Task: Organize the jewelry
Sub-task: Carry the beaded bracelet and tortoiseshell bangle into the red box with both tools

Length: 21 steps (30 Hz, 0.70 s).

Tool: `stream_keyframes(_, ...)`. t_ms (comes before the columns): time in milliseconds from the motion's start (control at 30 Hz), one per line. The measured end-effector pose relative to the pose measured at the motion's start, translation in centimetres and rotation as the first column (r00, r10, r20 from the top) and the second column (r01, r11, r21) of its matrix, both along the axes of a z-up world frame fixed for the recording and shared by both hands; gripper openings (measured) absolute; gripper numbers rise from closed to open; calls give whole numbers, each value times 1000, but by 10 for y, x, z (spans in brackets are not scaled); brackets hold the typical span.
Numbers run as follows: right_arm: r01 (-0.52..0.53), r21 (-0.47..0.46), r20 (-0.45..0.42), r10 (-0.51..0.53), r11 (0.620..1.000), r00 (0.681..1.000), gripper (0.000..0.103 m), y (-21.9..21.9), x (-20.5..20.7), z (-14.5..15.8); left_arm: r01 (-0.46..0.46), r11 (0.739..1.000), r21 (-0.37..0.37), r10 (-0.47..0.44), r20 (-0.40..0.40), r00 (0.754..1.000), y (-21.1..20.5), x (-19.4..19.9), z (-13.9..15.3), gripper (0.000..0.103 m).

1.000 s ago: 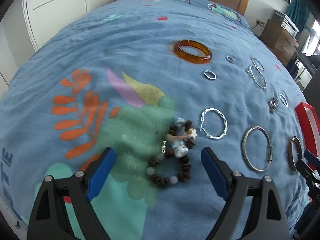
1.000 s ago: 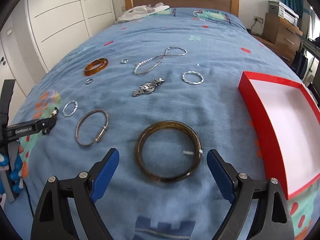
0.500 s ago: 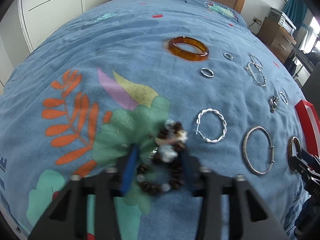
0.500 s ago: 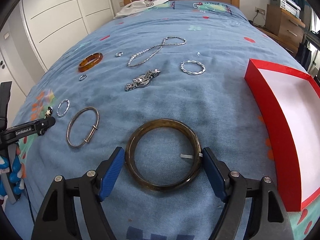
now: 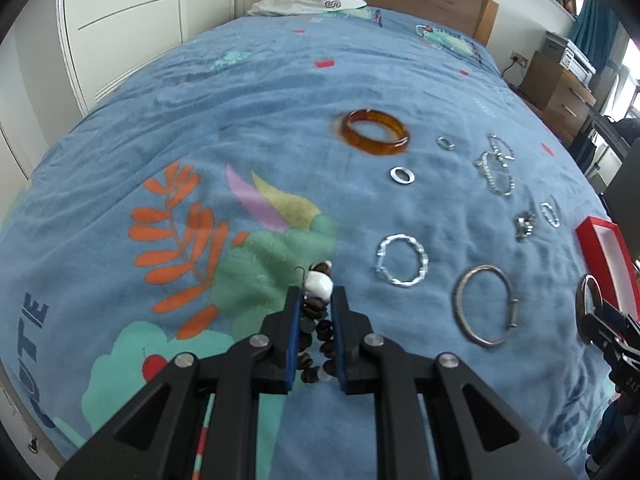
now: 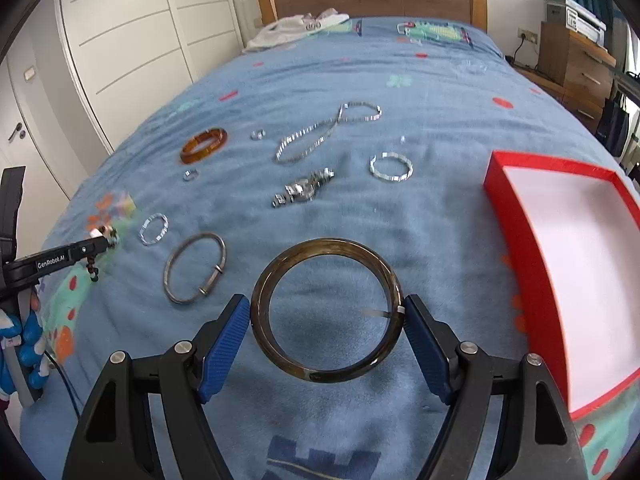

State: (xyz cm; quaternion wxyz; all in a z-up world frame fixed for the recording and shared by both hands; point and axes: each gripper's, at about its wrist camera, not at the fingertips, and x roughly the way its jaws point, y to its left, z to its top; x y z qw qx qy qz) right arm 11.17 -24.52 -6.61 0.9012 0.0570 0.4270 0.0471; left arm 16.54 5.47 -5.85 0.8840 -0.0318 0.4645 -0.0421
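on the blue bedspread (image 5: 280, 128) a second ago, the beaded bracelet (image 5: 318, 320) is now pinched and raised by the left gripper (image 5: 316, 304), whose jaws have just been closing (nearly together). the dark bangle (image 6: 326, 312) is clamped across its width by the right gripper (image 6: 326, 320), wide-set, angled downward beside the red box (image 6: 520, 216).

You have a brown beaded bracelet (image 5: 316, 320) with a white stone bunched up and hanging off the blanket. Your dark olive bangle (image 6: 326, 312) sits tilted, its near edge raised. On the blue bedspread lie an amber bangle (image 5: 376, 132), a plain silver bangle with a clasp (image 6: 195, 268), two twisted silver hoops (image 6: 391, 167) (image 6: 154, 229), a long silver chain (image 6: 326, 132), a crumpled silver piece (image 6: 304, 190) and two small rings (image 5: 402, 175) (image 5: 445, 143). The red box (image 6: 516, 216) with its white inside stands open at your right.
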Motion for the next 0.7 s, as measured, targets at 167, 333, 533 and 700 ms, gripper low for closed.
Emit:
stream_keyframes(167,12,3,42,-12,1000,999,77,-8,-11,20,50,998,-26,-49,36,998,-20,-10,28,14)
stream_keyframes(333,50,2,75,-50,999,996,77,-36,-29,41,131,989,-66,-126,68,990,-64,-20,55,14)
stream_keyframes(533,97,-17,88,-95,995,992,77,-94,-48,63,261,959,-110,-252,89,964,-152,-27,84,14)
stream_keyframes(700,110,-40,88,-106,993,990,77,-153,-50,76,353,923,-152,-341,102,935,-230,-25,101,14)
